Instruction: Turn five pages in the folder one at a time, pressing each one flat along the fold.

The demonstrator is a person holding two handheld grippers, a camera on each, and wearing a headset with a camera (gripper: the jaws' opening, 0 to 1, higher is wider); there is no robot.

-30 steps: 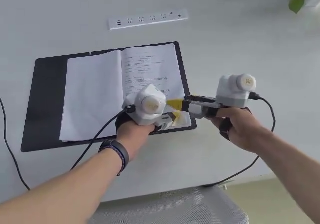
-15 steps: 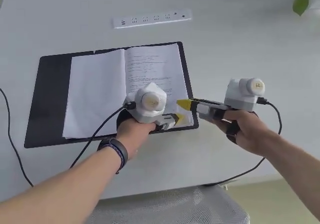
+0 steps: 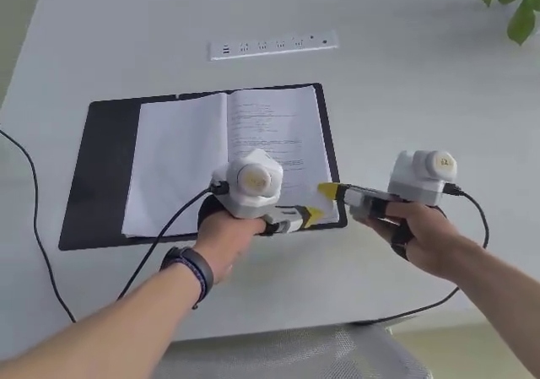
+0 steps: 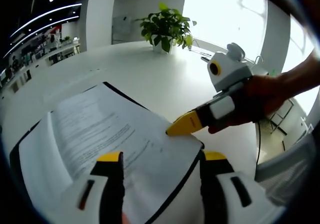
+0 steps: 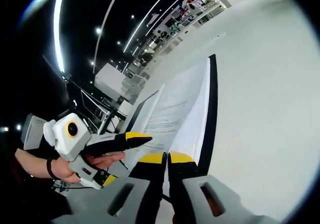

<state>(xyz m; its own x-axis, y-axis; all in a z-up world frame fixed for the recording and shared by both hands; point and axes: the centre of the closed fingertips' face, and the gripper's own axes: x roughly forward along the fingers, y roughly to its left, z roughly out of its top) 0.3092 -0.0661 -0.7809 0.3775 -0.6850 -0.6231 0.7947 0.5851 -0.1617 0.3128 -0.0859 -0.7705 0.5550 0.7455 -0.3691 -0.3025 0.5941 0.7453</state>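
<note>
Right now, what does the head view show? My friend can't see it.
An open black folder of white pages lies on a white table. Two hand-held grippers hover by its lower right corner: the left gripper at the bottom edge, the right gripper alongside.

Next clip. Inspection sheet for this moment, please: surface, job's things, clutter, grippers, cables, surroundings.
Surface: white workbench.
Job's things: black folder lying open; left page blank, right page printed.
Clutter: power strip beyond the folder.
Grippers: left gripper open over the right page's near corner; right gripper shut, tip at that corner.
Cables: left gripper's cable; right gripper's cable; loose black cable at the bench's left.
Surroundings: potted plant; grey chair.
</note>
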